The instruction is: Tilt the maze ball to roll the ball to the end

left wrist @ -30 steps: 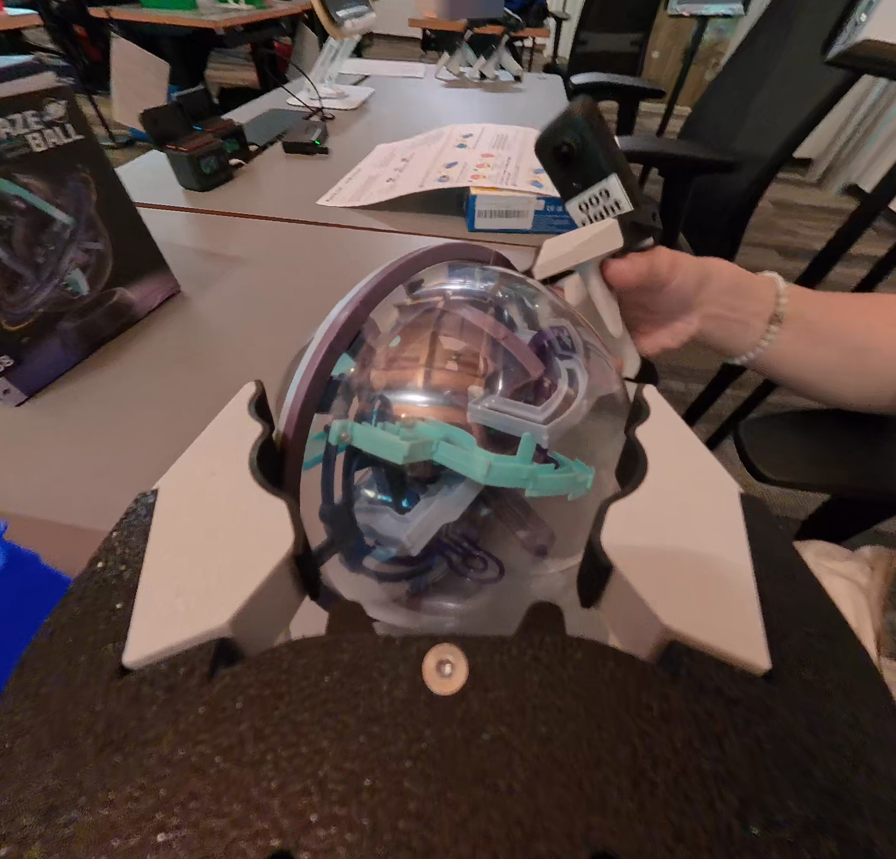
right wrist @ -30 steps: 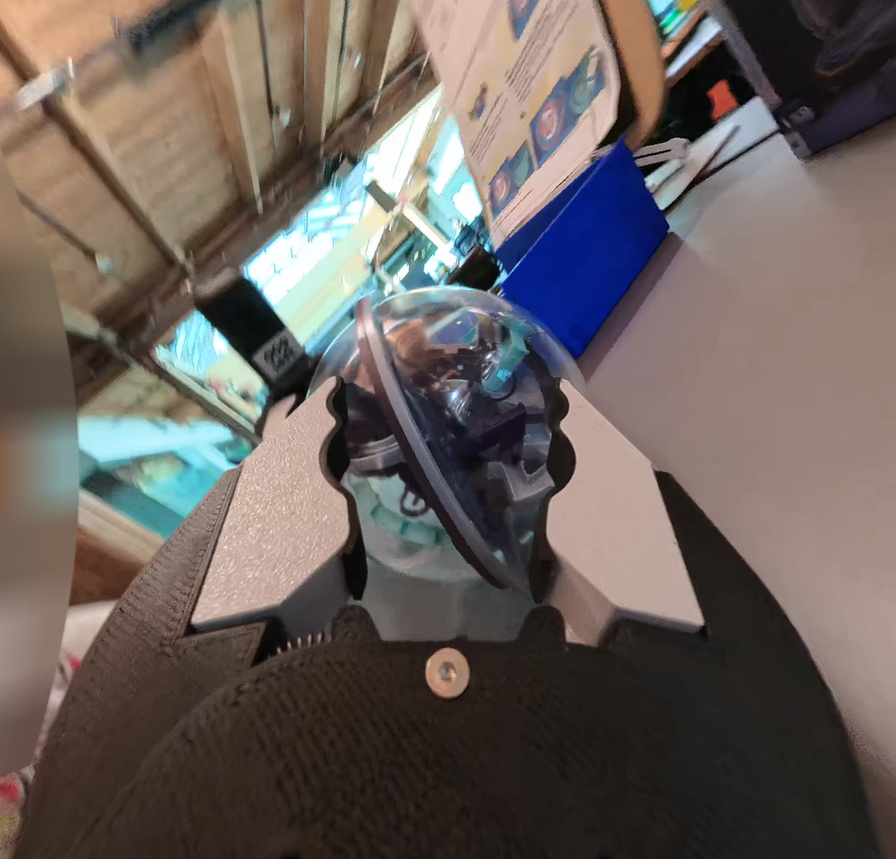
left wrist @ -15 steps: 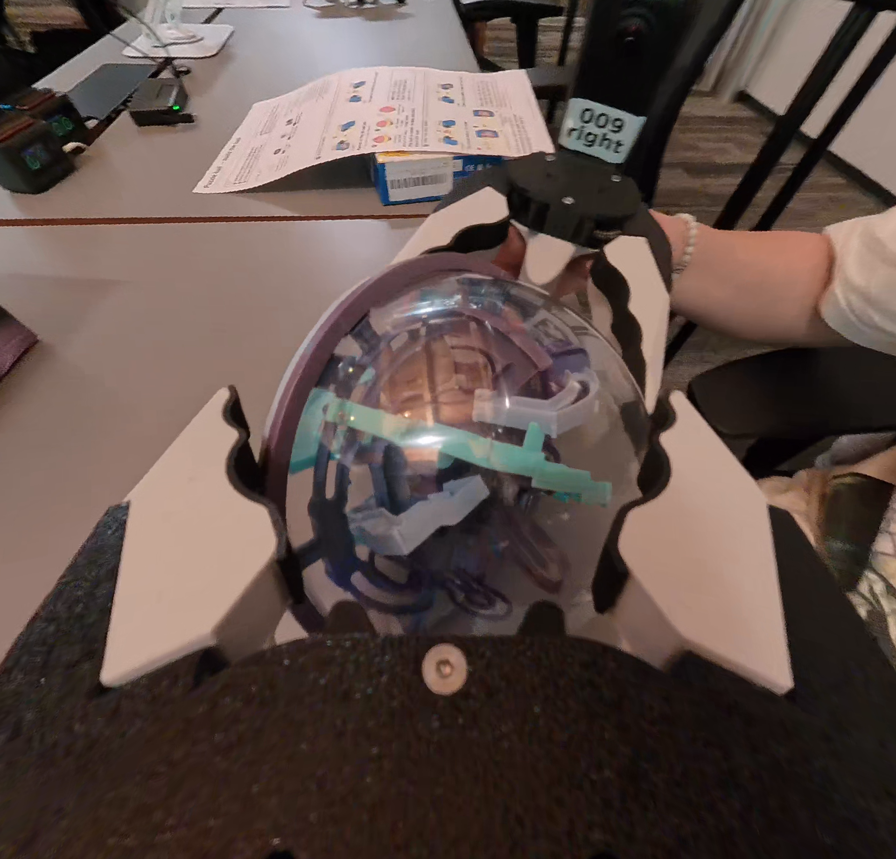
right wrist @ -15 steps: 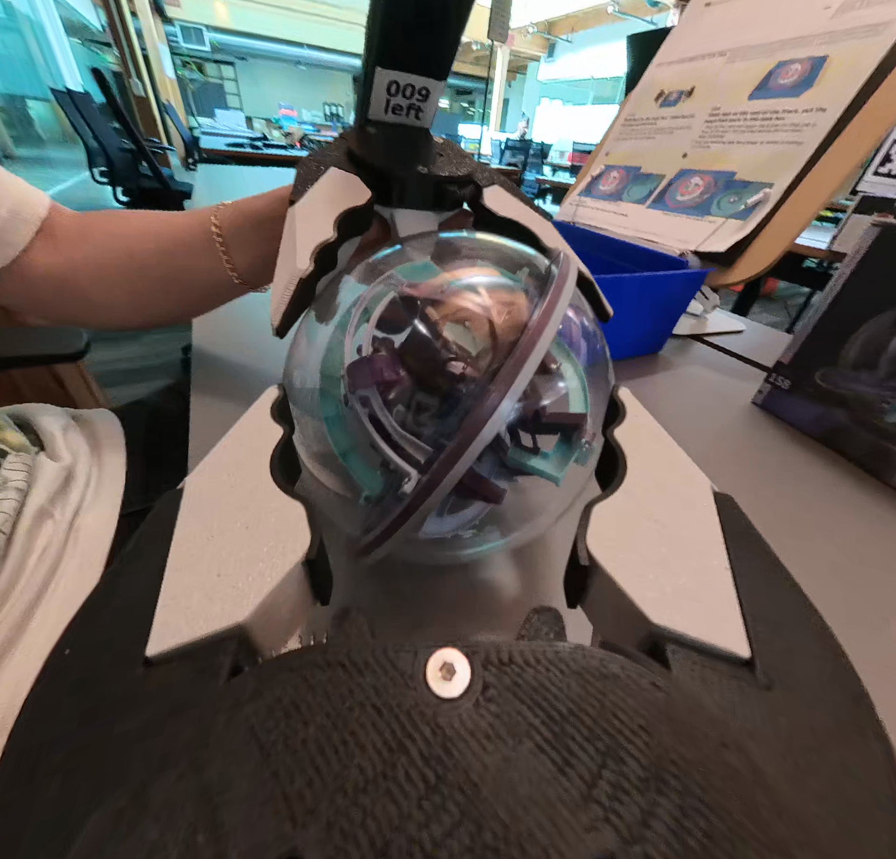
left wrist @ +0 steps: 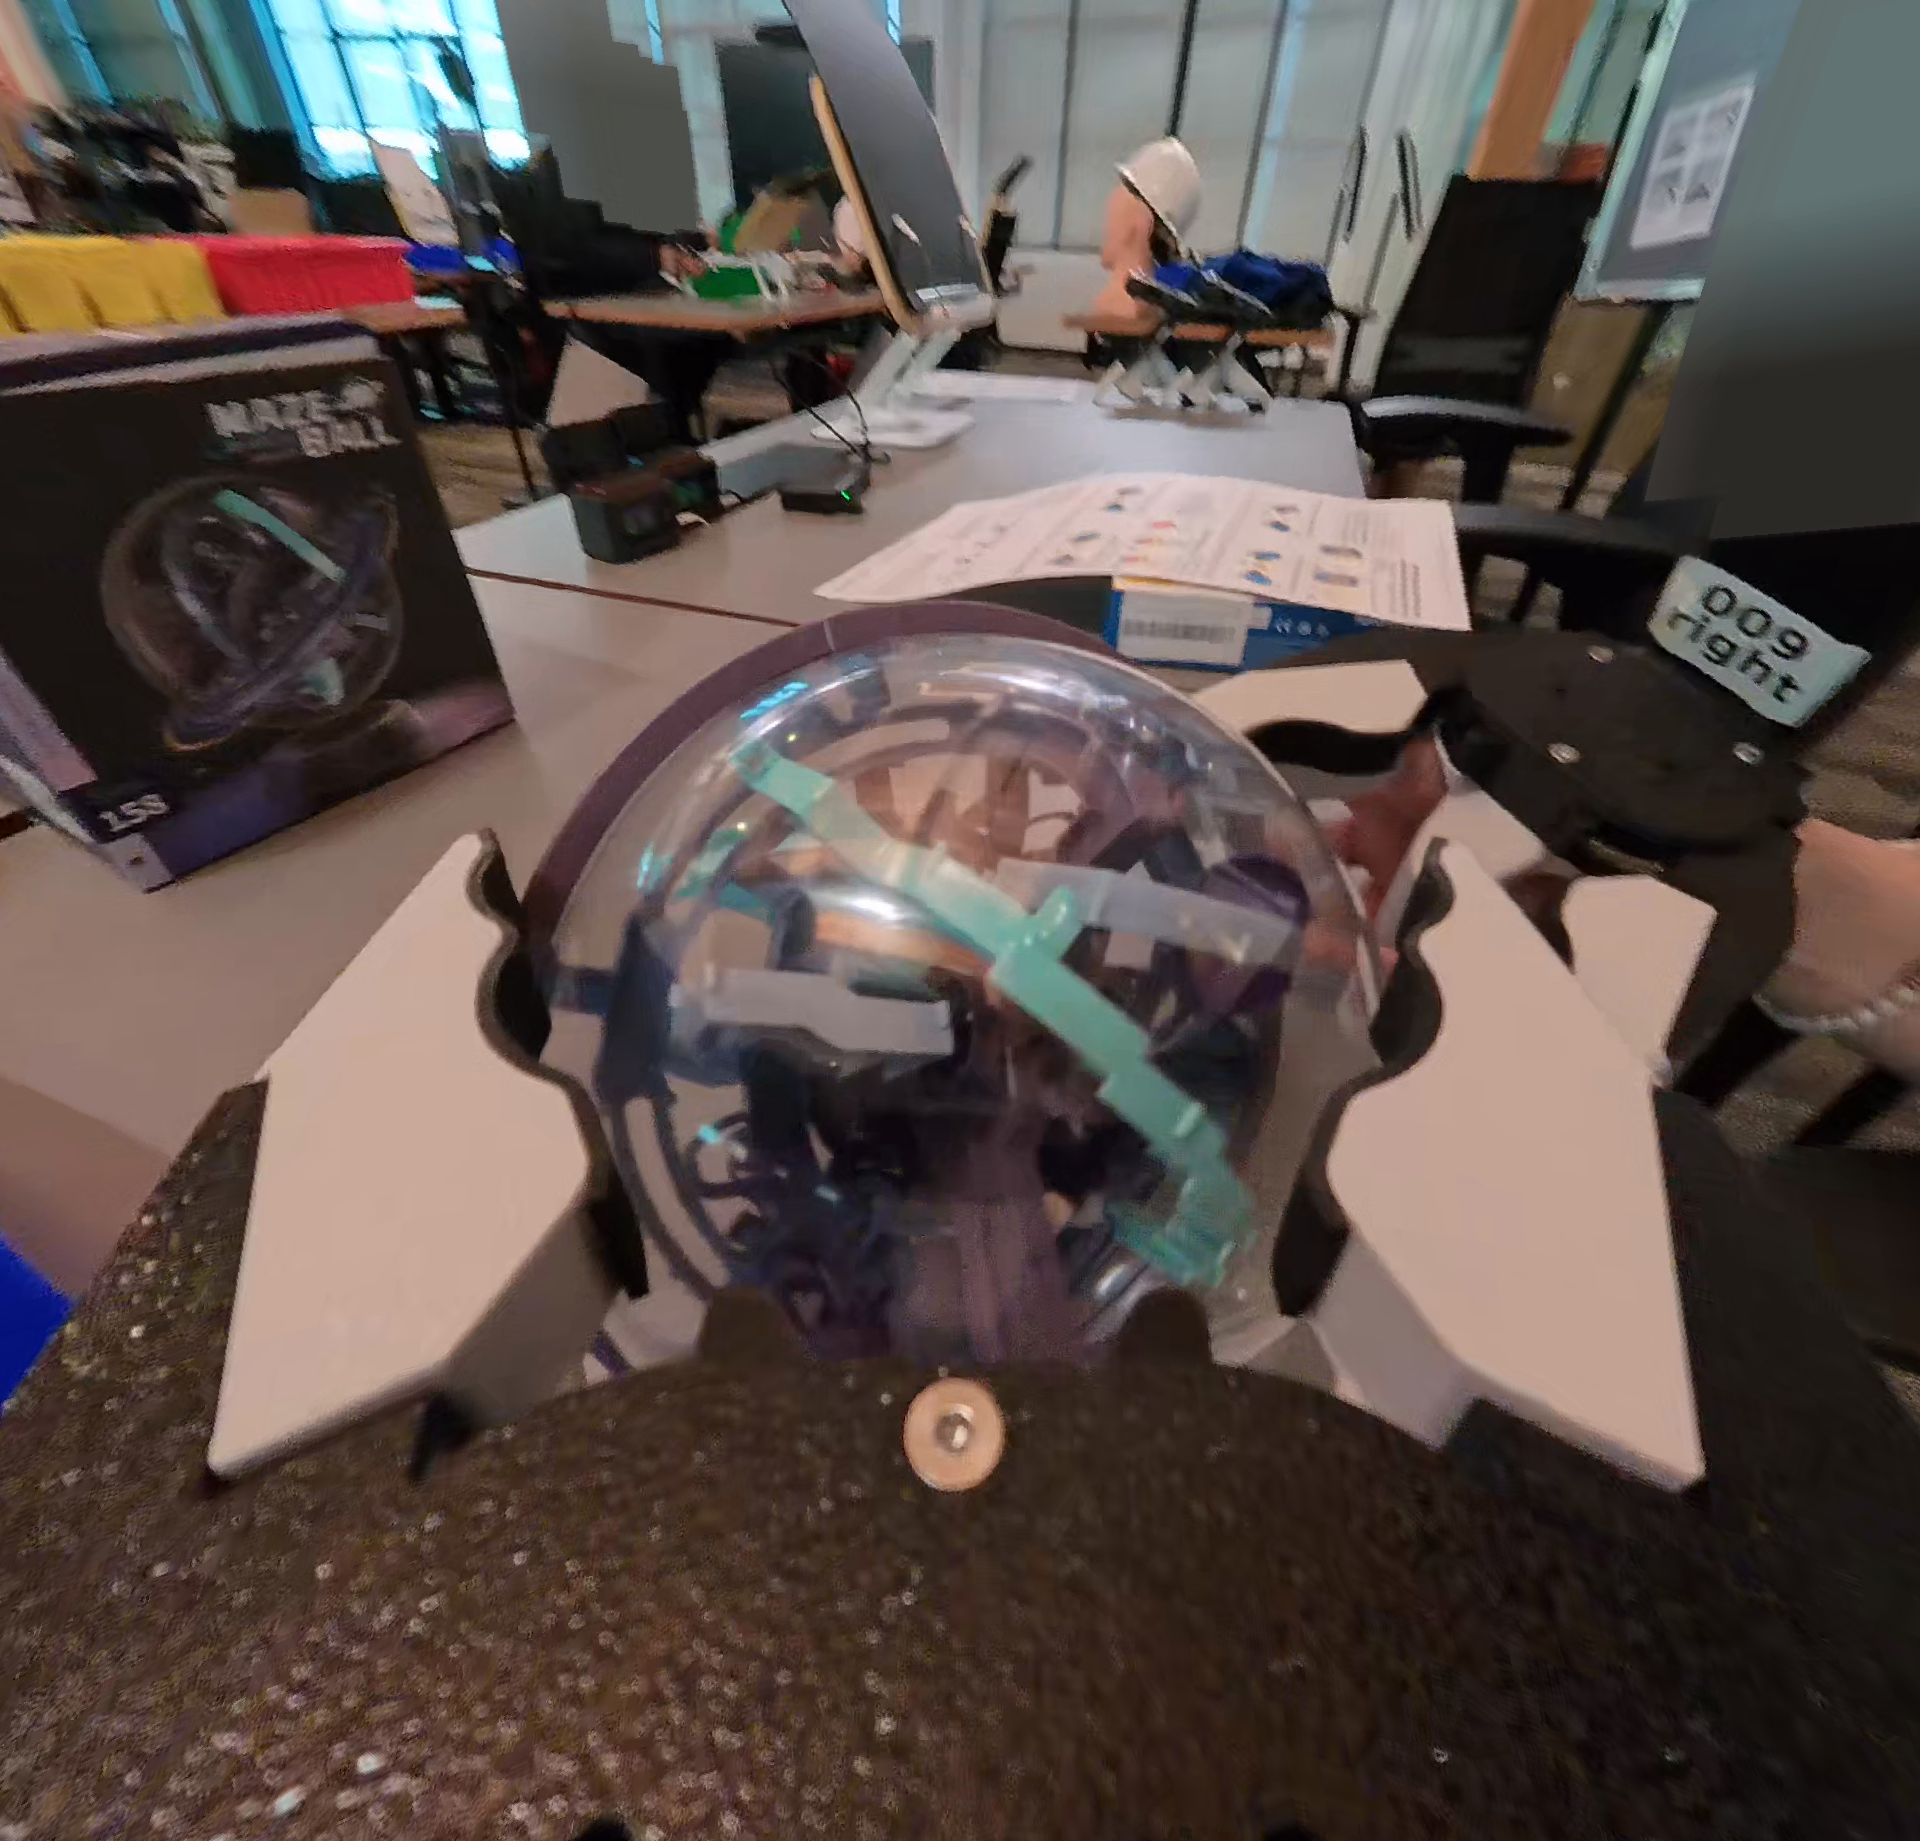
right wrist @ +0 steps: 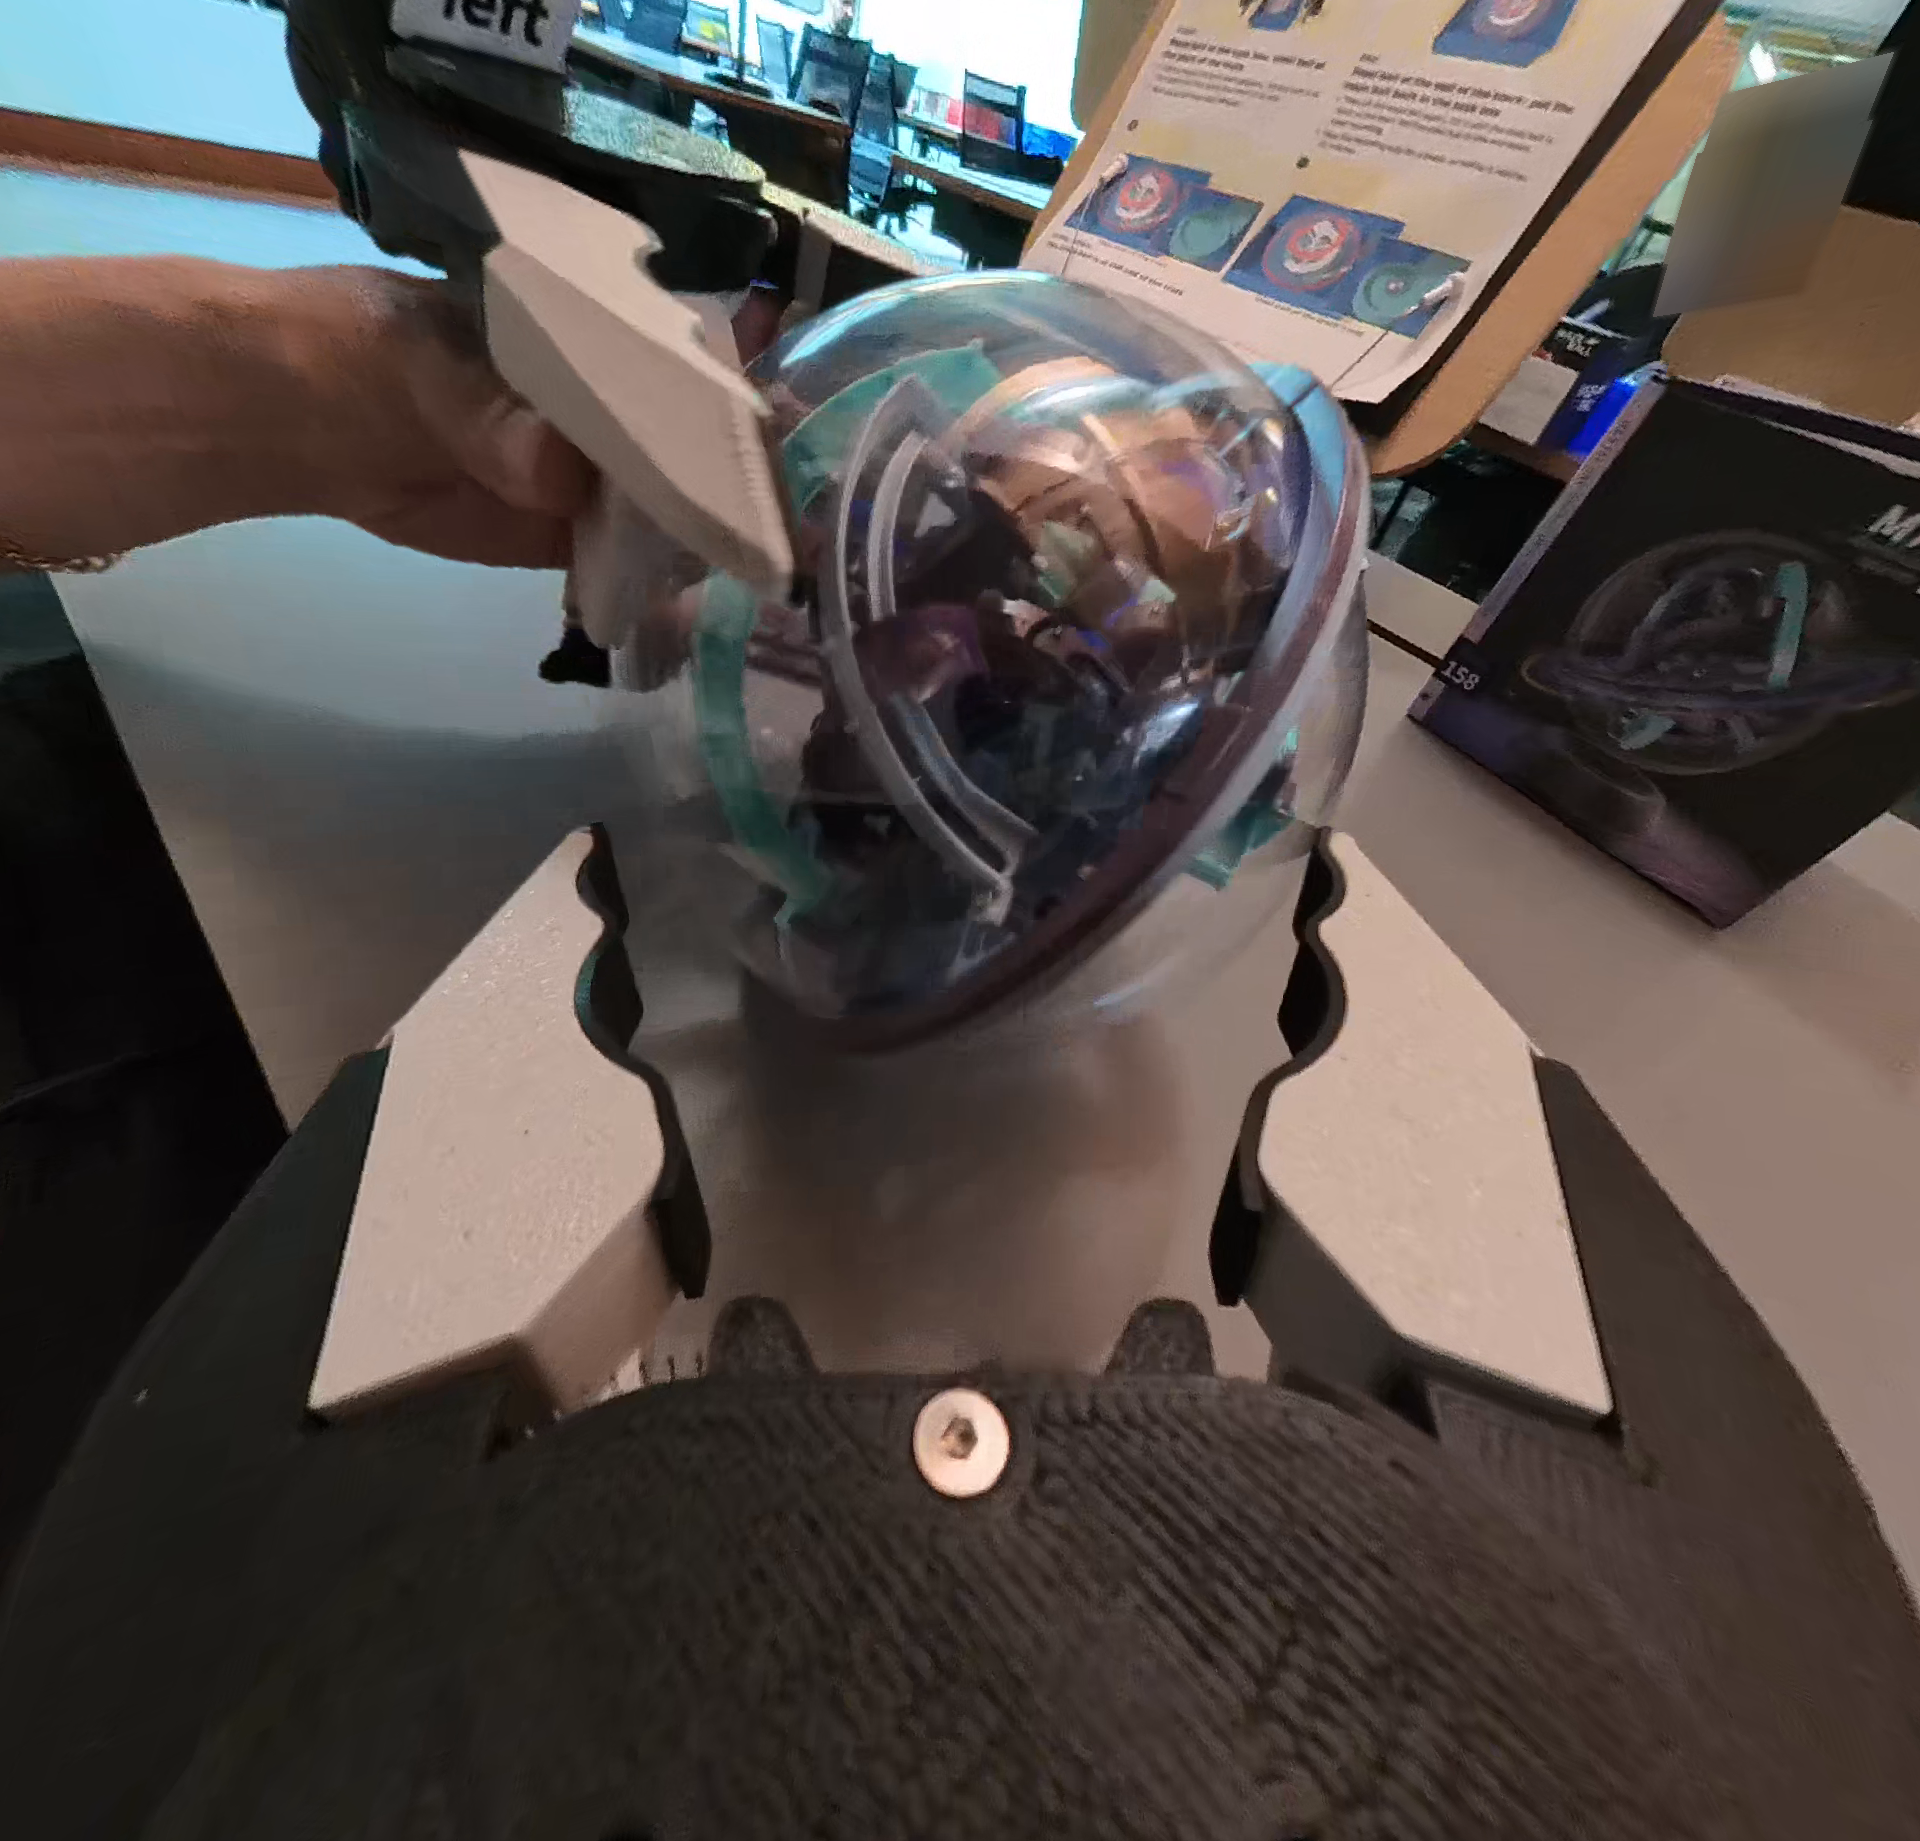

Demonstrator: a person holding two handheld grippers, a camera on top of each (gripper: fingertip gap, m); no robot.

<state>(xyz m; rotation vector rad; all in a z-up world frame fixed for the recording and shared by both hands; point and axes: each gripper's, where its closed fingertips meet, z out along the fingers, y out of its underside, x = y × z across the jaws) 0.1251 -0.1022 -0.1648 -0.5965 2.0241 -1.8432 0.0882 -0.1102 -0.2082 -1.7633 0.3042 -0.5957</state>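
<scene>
Clear maze ball (left wrist: 935, 960) w/ teal track (left wrist: 1039, 970) inside, purple equator ring tilted; pinched by left gripper (left wrist: 956, 1064); right gripper (right wrist: 956, 1064) jaws spread, ball ahead, not touching.

We're looking at a clear maze ball (left wrist: 935, 960) with a purple rim, teal, lilac and coppery tracks twisting inside. Both grippers are showing off-white fingers (left wrist: 416, 1147) on speckled black bodies. Upper left, a dark purple box (left wrist: 229, 596) is sitting on the beige-grey table (left wrist: 208, 960).

A dark product box (left wrist: 229, 586) stands on the grey table (left wrist: 156, 970), a printed sheet (left wrist: 1174, 544) lying farther back.
</scene>
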